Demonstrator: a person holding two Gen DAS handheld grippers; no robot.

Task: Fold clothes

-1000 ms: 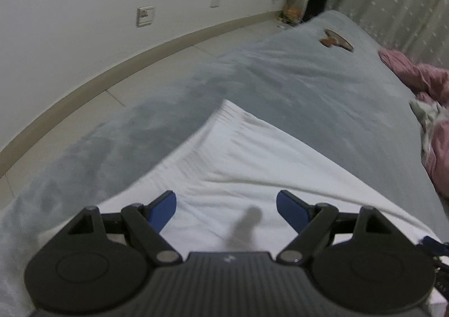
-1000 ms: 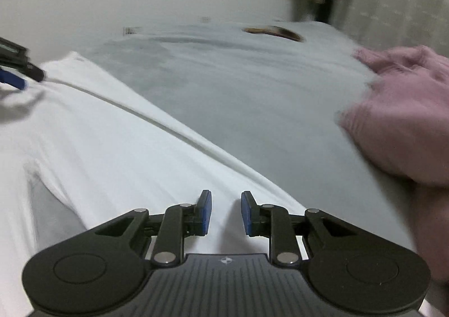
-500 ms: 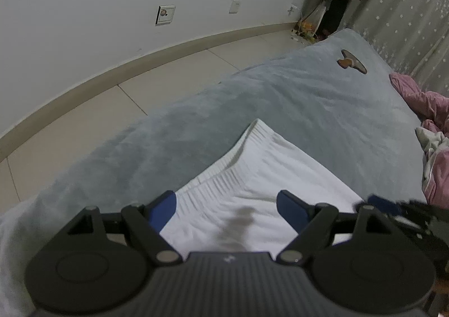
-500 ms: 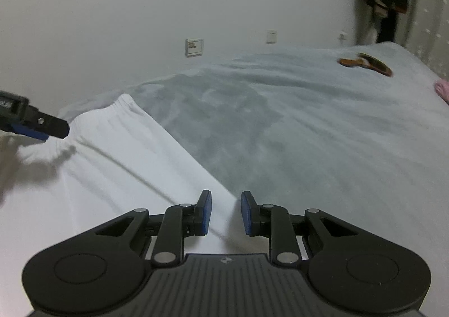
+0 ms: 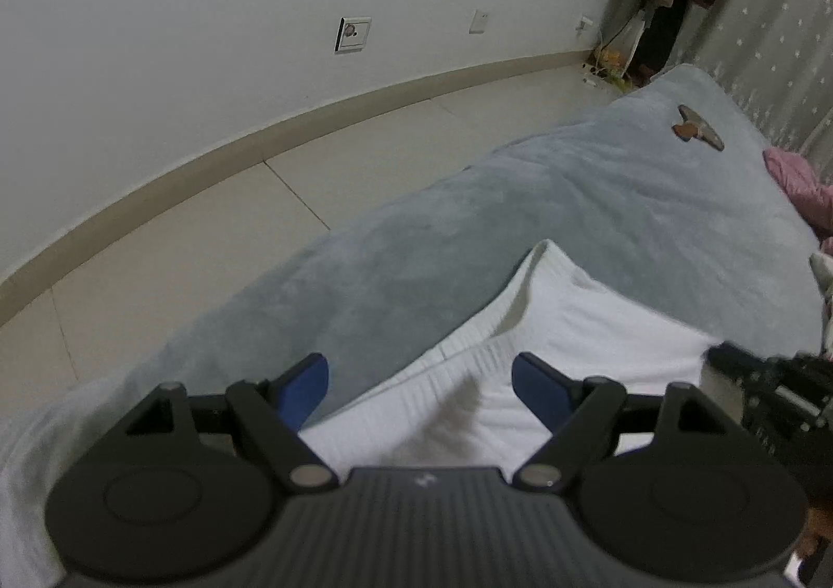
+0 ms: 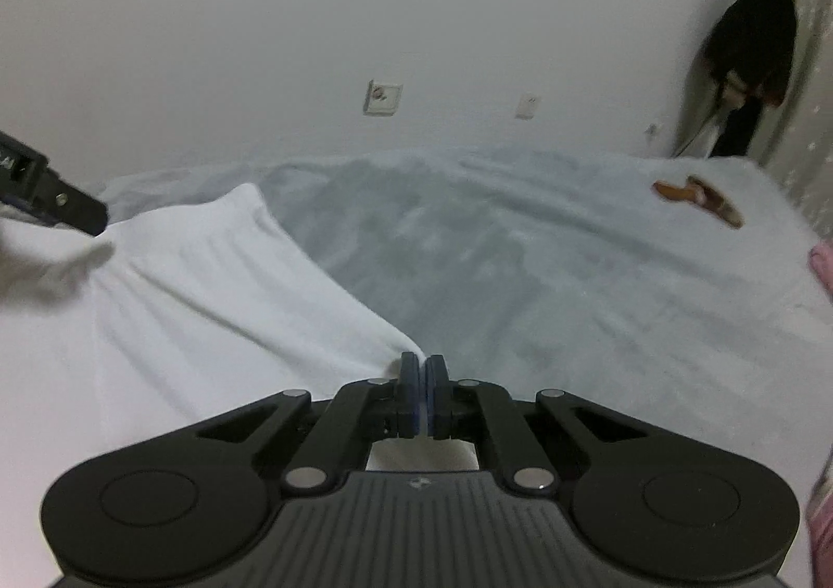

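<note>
A white garment (image 5: 572, 327) with a ribbed elastic band lies spread on the grey bed cover (image 5: 598, 202). My left gripper (image 5: 419, 382) hovers open over the ribbed band, with nothing between its blue pads. In the right wrist view the same white garment (image 6: 182, 296) fans out to the left, and its near edge runs into my right gripper (image 6: 421, 366), which is shut on that edge. The left gripper's black finger (image 6: 52, 202) shows at the far left, above the cloth. Part of the right gripper (image 5: 770, 379) shows at the left wrist view's right edge.
Pink clothes (image 5: 796, 182) are heaped at the bed's right side. A small brown object (image 6: 697, 195) lies on the far end of the cover. Tiled floor (image 5: 208, 234) borders the bed's left edge below a white wall. Dark clothing (image 6: 749, 46) hangs in the far corner.
My right gripper has closed on the garment's edge; it stood slightly apart before. Both views have swung left toward the wall, and the left gripper has moved to the ribbed band.
</note>
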